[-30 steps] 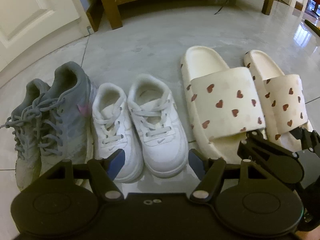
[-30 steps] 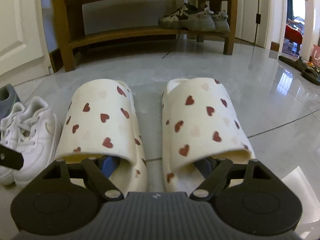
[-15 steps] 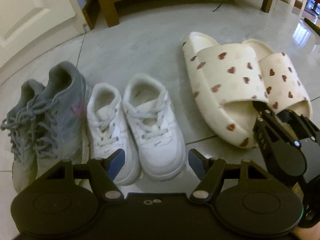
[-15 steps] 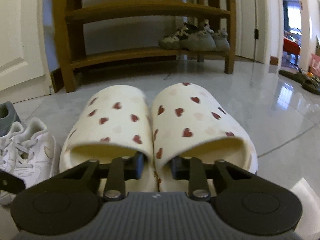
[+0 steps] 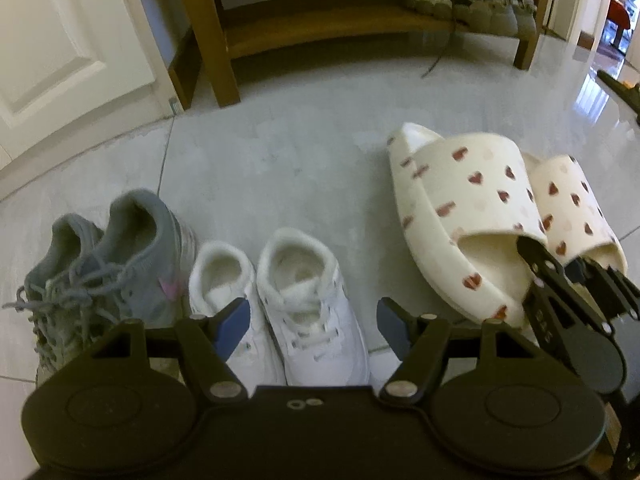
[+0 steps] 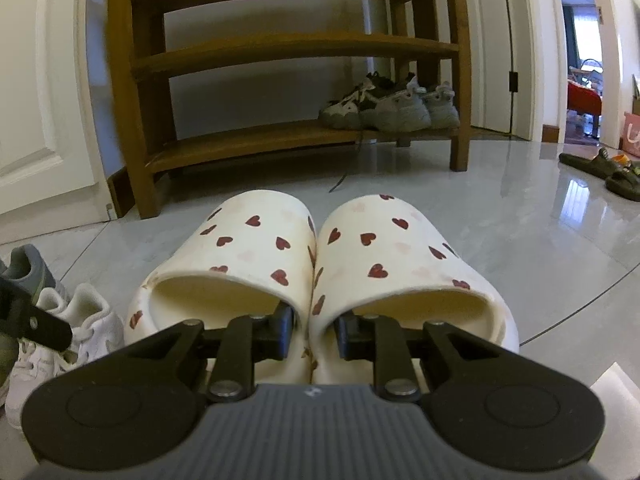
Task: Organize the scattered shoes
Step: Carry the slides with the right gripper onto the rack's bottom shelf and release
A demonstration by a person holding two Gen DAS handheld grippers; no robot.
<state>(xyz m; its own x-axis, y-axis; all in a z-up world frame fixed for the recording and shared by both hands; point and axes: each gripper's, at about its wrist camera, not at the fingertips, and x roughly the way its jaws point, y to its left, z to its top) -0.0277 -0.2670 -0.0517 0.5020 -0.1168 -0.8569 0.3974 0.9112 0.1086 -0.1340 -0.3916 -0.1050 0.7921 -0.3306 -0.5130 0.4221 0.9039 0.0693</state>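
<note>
Slippers [image 5: 460, 204], heart-printed, sit right of your wide, empty left gripper [image 5: 314, 330]; white sneakers [image 5: 280, 300] lie below it. In the right view, your right gripper [image 6: 314, 330] pinches both slippers' inner walls; the wooden rack [image 6: 280, 140] holds grey sneakers [image 6: 392, 106].

sneakers [image 5: 112, 256] left | small shoes [image 5: 288, 300] middle | slippers [image 5: 480, 208] right | rack [image 5: 320, 28] behind

Floor, one row: grey sneakers [image 5: 116, 256], white toddler sneakers [image 5: 280, 304], heart-print slippers [image 5: 472, 208] pinched together by right gripper [image 5: 560, 270]. Left gripper [image 5: 314, 328] above, jaws apart, empty. Wooden shoe rack [image 5: 320, 28] behind.
</note>
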